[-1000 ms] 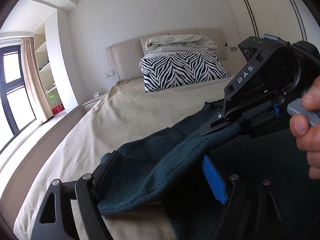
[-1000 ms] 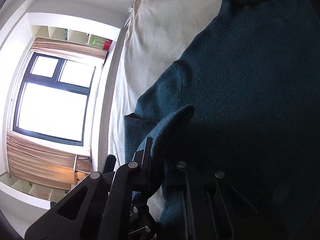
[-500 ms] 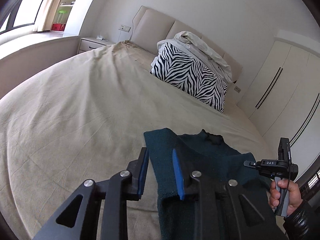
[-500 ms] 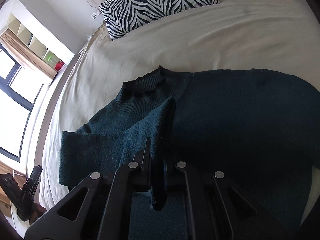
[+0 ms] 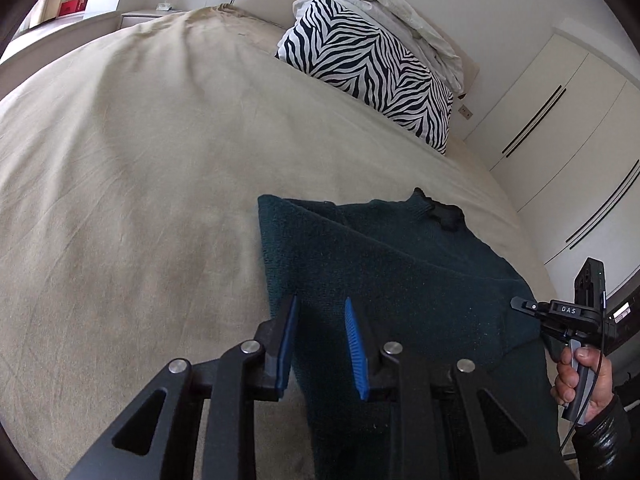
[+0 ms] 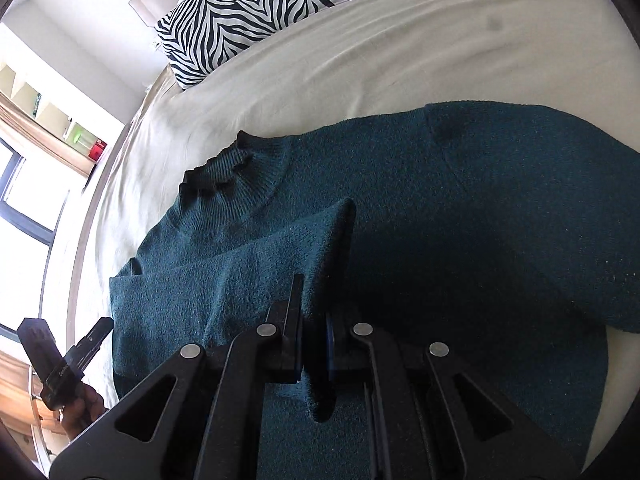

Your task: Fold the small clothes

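Two grippers work a dark teal sweater (image 6: 460,200) spread on the bed (image 5: 140,160). Right gripper (image 6: 314,312) pinches a folded sleeve (image 6: 256,272) lying across the chest, cuff toward the collar. Left gripper (image 5: 320,320), fingers narrowly parted after closing, apparently empty, hovers over the sweater's left folded edge.

— Any writing to read here?
— Just one mark: the white letters "DAS" on the black body of the right tool (image 5: 520,303), seen from the left wrist near the bed's right edge
— And from the right wrist?
— The other tool's body carries a pale mark, too blurred to read
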Demonstrator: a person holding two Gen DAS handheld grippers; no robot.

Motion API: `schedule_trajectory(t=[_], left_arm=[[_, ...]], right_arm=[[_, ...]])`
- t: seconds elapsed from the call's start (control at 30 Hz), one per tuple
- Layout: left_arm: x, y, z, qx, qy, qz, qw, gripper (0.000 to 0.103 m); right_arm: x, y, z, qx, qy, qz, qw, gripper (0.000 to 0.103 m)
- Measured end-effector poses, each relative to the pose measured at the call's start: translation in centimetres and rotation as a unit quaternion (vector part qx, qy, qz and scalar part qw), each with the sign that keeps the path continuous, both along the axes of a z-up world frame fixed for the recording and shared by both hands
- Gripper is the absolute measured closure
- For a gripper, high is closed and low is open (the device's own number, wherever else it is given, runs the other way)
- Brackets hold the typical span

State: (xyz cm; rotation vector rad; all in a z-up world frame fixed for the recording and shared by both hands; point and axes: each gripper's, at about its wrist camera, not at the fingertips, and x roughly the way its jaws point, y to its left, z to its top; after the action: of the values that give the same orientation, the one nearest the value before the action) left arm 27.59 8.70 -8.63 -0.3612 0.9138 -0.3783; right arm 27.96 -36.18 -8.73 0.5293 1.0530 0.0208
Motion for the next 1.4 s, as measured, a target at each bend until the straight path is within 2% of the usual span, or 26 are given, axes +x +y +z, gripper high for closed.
schedule_trajectory(t=[0.03,0.2,0.27,0.3,0.4,0.47,0.6,0.67,0.77,0.87,0.93,1.0,1.07,1.1,1.17,1.23,1.37,1.4], left_arm=[[0.2,-0.1,-0.3,0.005,-0.001,0.001,1.0000,0.086],[0.3,0.4,0.1,-0.007,-0.008,0.003,0.9999,0.086],[0.3,0.7,0.8,-0.026,-0.023,0.005,0.9994,0.081],[0.5,0.6,1.1,-0.028,-0.029,0.002,0.9992,0.074],[1.5,0.0,1.1,-0.008,-0.033,-0.005,0.9994,0.064],[2.3,-0.4,0.1,-0.001,-0.015,-0.011,0.9998,0.063],[2.0,-1.1,0.2,0.027,-0.021,-0.016,0.9993,0.063],[1.3,-1.5,0.7,0.039,-0.026,-0.013,0.9988,0.063],[-0.6,-1.7,2.4,0.035,-0.044,-0.016,0.9983,0.063],[-2.2,-3.2,3.6,0.061,-0.076,-0.035,0.9946,0.063],[-2.1,-4.2,2.9,0.070,-0.064,-0.051,0.9942,0.063],[-1.6,-5.0,1.1,0.091,-0.033,-0.062,0.9933,0.063],[-1.9,-5.6,0.1,0.123,-0.039,-0.066,0.9894,0.063],[-2.0,-6.0,0.2,0.136,-0.043,-0.068,0.9875,0.063],[-2.3,-6.4,0.2,0.154,-0.045,-0.073,0.9843,0.063],[-2.3,-6.3,0.0,0.156,-0.047,-0.074,0.9839,0.062],[-2.3,-6.0,0.1,0.146,-0.047,-0.072,0.9856,0.062],[-2.4,-6.0,0.2,0.144,-0.049,-0.070,0.9859,0.061]], right_arm=[[0.0,-0.1,-0.2,0.001,0.002,-0.003,1.000,0.096],[-0.8,-0.9,-1.1,0.019,0.005,-0.025,0.999,0.096],[-1.2,-1.5,-1.7,0.037,0.005,-0.033,0.999,0.095],[-1.5,-1.8,-1.9,0.050,0.001,-0.038,0.998,0.095],[-1.9,-2.2,-2.3,0.063,-0.001,-0.041,0.997,0.095],[-2.1,-2.4,-2.3,0.064,-0.001,-0.040,0.997,0.095],[-2.2,-3.2,-2.2,0.071,0.004,-0.061,0.996,0.094],[-2.6,-3.4,-1.6,0.054,0.004,-0.076,0.996,0.093],[-3.4,-2.9,0.4,0.005,-0.017,-0.080,0.997,0.093],[-4.3,-1.7,2.6,-0.011,-0.055,-0.066,0.996,0.093],[-4.3,-0.3,3.1,-0.006,-0.069,-0.034,0.997,0.093],[-3.8,1.3,2.5,-0.008,-0.053,0.000,0.999,0.093],[-3.1,2.0,0.7,-0.009,-0.019,0.011,1.000,0.093],[-2.9,1.7,-0.5,-0.006,-0.002,0.005,1.000,0.093],[-3.1,0.3,-1.8,0.032,-0.016,-0.011,0.999,0.093],[-3.6,-1.2,-2.1,0.055,-0.025,-0.030,0.998,0.094],[-5.8,-4.9,-0.6,0.017,-0.032,-0.092,0.995,0.093],[-6.8,-6.5,-0.1,0.022,-0.043,-0.112,0.993,0.093]])
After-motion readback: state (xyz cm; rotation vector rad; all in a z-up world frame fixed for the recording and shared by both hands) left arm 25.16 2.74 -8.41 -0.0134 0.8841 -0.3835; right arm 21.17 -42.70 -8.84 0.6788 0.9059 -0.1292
